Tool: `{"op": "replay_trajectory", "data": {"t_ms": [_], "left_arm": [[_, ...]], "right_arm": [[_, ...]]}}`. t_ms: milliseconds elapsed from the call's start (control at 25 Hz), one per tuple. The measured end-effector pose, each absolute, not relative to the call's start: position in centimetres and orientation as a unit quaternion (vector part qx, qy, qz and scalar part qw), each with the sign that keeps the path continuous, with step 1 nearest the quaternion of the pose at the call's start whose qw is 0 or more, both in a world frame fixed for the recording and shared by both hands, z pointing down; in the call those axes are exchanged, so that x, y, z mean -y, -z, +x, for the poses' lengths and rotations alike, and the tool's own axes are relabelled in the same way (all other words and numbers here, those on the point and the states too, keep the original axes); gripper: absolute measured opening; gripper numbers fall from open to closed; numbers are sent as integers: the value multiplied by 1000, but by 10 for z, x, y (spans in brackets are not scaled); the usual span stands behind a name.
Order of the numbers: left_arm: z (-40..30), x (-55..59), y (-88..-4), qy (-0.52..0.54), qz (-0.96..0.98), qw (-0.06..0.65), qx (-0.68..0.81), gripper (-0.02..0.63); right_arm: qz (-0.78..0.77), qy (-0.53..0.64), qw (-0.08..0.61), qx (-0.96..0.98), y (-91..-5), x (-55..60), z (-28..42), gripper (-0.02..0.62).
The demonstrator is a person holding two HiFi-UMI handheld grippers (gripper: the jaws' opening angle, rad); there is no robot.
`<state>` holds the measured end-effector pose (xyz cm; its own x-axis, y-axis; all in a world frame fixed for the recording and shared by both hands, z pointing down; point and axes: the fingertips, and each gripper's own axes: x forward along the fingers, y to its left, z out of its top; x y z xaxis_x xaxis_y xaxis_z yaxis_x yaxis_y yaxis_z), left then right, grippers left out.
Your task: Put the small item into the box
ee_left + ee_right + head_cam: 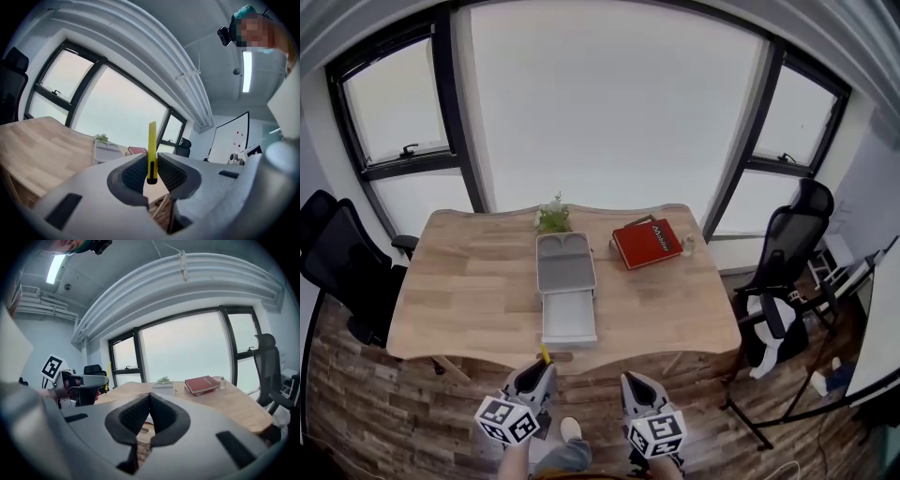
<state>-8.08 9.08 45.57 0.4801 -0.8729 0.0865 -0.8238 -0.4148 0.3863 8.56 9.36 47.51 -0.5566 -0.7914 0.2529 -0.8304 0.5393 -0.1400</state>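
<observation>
Yellow item (152,151): upright, clamped in the left gripper (151,172) jaws, which stand part-closed on it, short of the desk (459,281) edge.

Step, est.: carrying item to box (569,323).

Next: reach over desk, align above box, release.

Box: open, looks empty. Lid (565,261) lies directly behind it.

Right gripper (149,409): jaws together, holding nothing.

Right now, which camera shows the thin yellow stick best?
The left gripper view: the thin yellow stick stands upright, clamped in the left gripper. The head view shows only its tip; the right gripper view, a distant sliver.
</observation>
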Motion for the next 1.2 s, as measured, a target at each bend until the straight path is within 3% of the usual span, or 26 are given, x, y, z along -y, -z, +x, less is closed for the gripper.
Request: {"op": "replay_trajectory", "data": {"t_ms": [400,1200], "left_arm": [[-127,-7,-463,63,845,198,492,66],[-130,83,-437,60,859,157,484,66]], "right_arm": [[483,-142,71,861,-474,-15,46,3],[490,-129,51,861,-470,68,45,3]]}}
